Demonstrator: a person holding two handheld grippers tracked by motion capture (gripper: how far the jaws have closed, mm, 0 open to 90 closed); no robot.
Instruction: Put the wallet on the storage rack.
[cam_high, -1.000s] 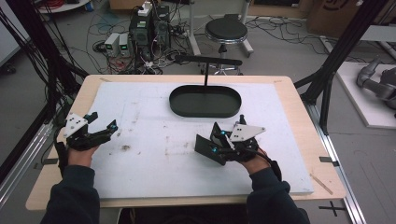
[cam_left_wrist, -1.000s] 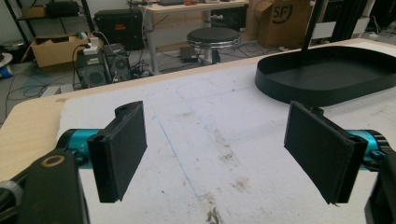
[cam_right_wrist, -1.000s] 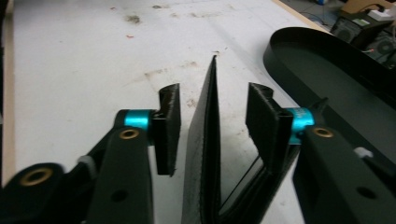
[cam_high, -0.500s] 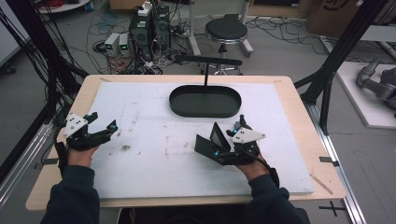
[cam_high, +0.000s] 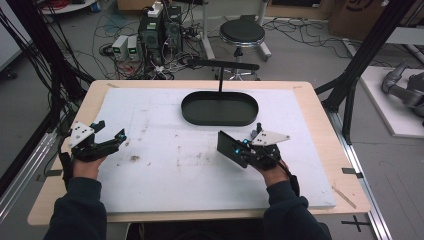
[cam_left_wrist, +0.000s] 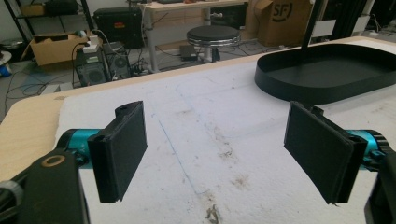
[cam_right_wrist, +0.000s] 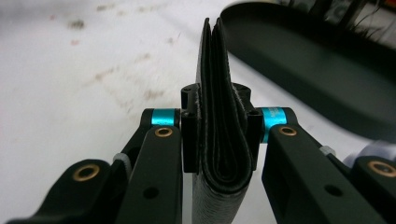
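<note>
right claw (cam_right_wrist: 219, 135) just closed, pinching folded black wallet (cam_right_wrist: 218, 107) upright.

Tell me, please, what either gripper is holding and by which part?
The right gripper pinches a folded black wallet across its flat sides, near the folded edge. The left gripper is open and holds nothing.

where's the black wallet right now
The folded black wallet is clamped between the right gripper's jaws, at the right of the high view, above the white mat and just in front of the black oval tray.
</note>
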